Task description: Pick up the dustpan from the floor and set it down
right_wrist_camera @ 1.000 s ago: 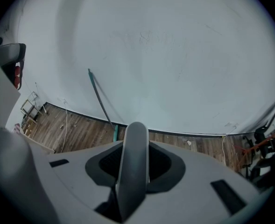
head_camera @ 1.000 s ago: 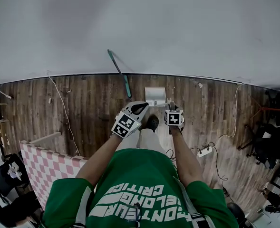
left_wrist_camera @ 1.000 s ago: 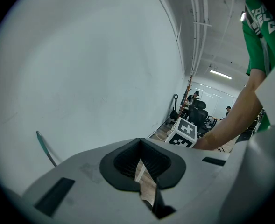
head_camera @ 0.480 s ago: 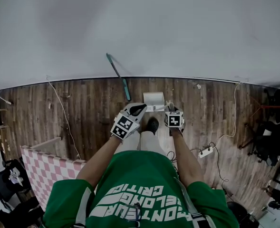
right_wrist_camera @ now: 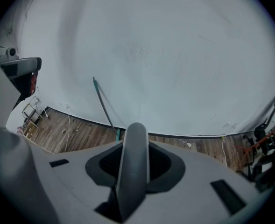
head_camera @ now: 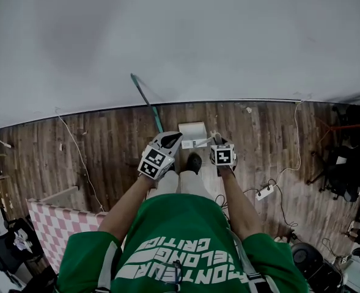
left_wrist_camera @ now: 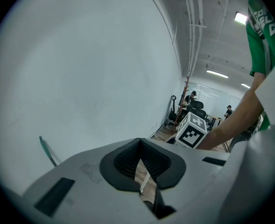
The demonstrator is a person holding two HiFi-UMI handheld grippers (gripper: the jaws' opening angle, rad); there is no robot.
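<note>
Item: dustpan (head_camera: 192,132), a pale, whitish rectangular pan with a smooth, round-ended grey handle (right_wrist_camera: 133,171); likely light rigid plastic.
Location of item: in the head view it is seen just ahead of the person's dark shoe (head_camera: 194,161), above the plank floor (head_camera: 106,139) near the foot of the white wall (head_camera: 180,41), just right of the lower end of a green pole (head_camera: 144,99) leaning there.
Right gripper (right_wrist_camera: 134,148): clamped on the handle, which is seen running up between the two dark pads and filling the gap; the gripper is aimed steeply down.
Left gripper (left_wrist_camera: 140,148): jaws drawn together at the tips, nothing caught between them; only a slit of floor is shown through the pads. It is held beside the right one and is given no part in the grip.
Change noted: compared with a second ago, the pan is shown slightly larger and lower in the head view, closer to the grippers, while the right jaw spacing is unaltered. A small lift by the handle is inferred.
Meaning for task: the pick-up is judged to be under way, with the hold secure. Whether the pan's front lip has fully cleared the boards cannot be settled. The setting-down is not yet begun.
Caution: with the hold taken on the handle alone, the pan may swing or tip forward.
Other contents: pink checked mat (head_camera: 57,215); white power strip (head_camera: 264,193) with trailing cable.
</note>
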